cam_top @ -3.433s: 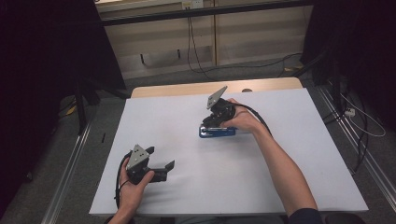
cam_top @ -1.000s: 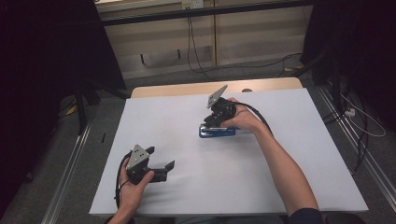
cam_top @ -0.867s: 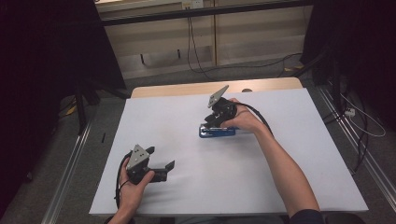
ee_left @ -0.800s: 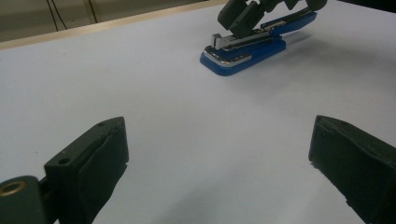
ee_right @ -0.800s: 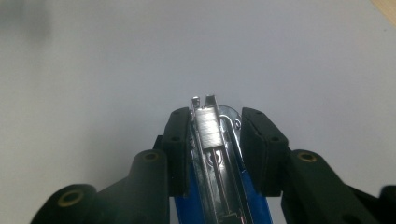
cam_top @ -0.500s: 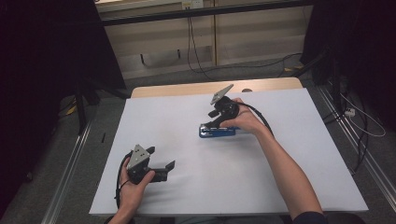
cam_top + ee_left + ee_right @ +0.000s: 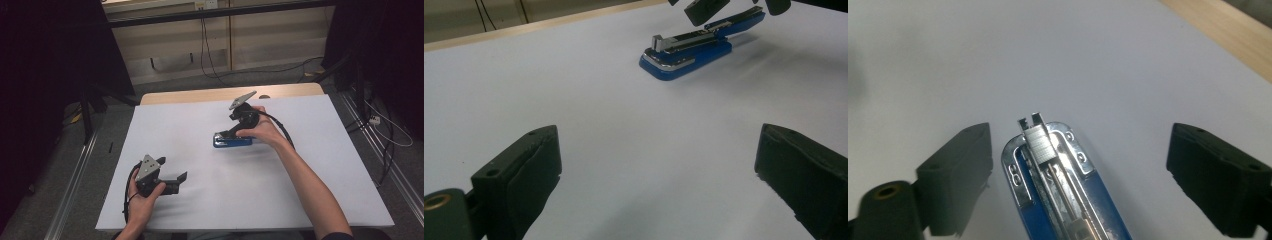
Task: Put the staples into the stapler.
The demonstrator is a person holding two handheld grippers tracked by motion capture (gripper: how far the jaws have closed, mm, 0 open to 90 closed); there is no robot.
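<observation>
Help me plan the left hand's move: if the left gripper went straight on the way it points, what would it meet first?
Probably the blue stapler: it lies ahead of the open left gripper, slightly right of centre, with bare white table between.

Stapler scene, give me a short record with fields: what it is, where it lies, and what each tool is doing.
object: blue stapler, lid off, staple rail bare
place: flat on the white table cover, far middle
right tool: jaws have just been opening, wide either side of the stapler's front end, pads clear of it
left tool: open, nothing between the jaws, near the front edge, pointing at the stapler
</observation>
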